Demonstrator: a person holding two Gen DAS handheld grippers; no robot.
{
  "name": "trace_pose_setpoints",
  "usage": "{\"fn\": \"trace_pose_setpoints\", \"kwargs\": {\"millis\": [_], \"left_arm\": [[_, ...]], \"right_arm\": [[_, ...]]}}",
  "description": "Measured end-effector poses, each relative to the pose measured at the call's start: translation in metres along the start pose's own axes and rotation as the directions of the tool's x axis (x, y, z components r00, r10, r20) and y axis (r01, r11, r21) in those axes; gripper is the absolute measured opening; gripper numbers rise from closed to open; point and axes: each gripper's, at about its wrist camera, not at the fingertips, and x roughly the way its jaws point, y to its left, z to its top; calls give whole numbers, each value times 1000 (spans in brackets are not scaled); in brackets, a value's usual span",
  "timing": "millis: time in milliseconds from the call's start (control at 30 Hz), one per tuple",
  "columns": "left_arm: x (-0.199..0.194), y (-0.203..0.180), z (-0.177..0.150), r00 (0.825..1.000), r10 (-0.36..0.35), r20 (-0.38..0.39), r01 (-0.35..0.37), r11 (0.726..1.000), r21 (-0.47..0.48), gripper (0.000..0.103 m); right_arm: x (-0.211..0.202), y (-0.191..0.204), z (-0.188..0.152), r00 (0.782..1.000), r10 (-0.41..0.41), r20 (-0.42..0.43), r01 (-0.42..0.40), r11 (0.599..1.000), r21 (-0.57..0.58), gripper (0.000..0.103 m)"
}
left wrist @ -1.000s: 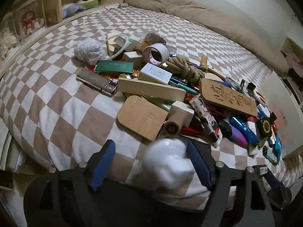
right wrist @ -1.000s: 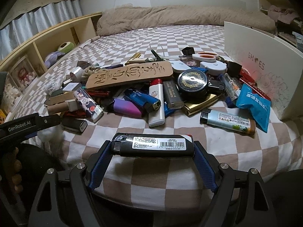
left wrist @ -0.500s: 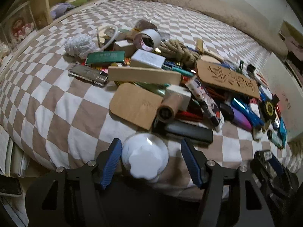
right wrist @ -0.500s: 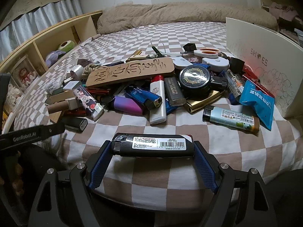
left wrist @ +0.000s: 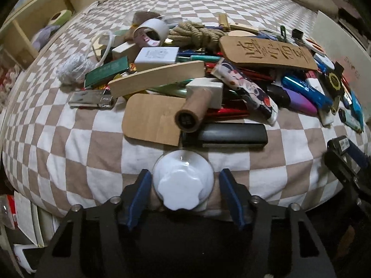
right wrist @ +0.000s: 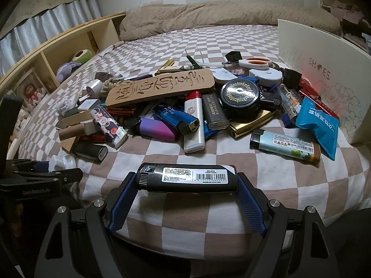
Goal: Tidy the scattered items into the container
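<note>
A heap of small items lies on the checked bed: lighters, a carved wooden plaque, rope, tape and boxes. My left gripper is near the bed's front edge, its blue pads either side of a small white-capped clear bottle with a narrow gap showing on each side. My right gripper is shut on a black lighter, held crosswise above the bed's front edge. The white shoe box stands at the right of the heap.
A black case, a cardboard tube and a flat wooden card lie just beyond the left gripper. A wooden shelf unit runs along the bed's left side. A beige blanket lies at the far end.
The left gripper drew back toward the bed's front edge and narrowed around the white-capped bottle. The right gripper kept holding the black lighter, almost still.
</note>
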Motion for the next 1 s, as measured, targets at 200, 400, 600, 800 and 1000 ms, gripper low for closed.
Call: {"fn": "trace_pose_setpoints", "kwargs": {"millis": [200, 400, 600, 800, 1000], "left_arm": [[-10, -4, -4, 999, -10, 49, 9, 1000, 8, 52], [-23, -6, -9, 993, -58, 99, 63, 997, -55, 52], [-38, -14, -4, 983, -83, 166, 98, 991, -86, 52], [-61, -18, 18, 960, -115, 257, 147, 983, -111, 52], [-87, -26, 40, 930, -157, 333, 202, 974, -105, 52]], "right_arm": [[-2, -1, 1, 1000, 14, 5, -14, 1000, 11, 84], [-10, 1, 7, 999, 26, 24, -26, 1000, 4, 84], [-25, 3, 17, 998, 18, 65, -17, 1000, -20, 84], [-47, -5, 39, 992, 25, 127, -24, 1000, -11, 84], [-67, -18, 68, 977, 5, 213, -3, 1000, -9, 84]]}}
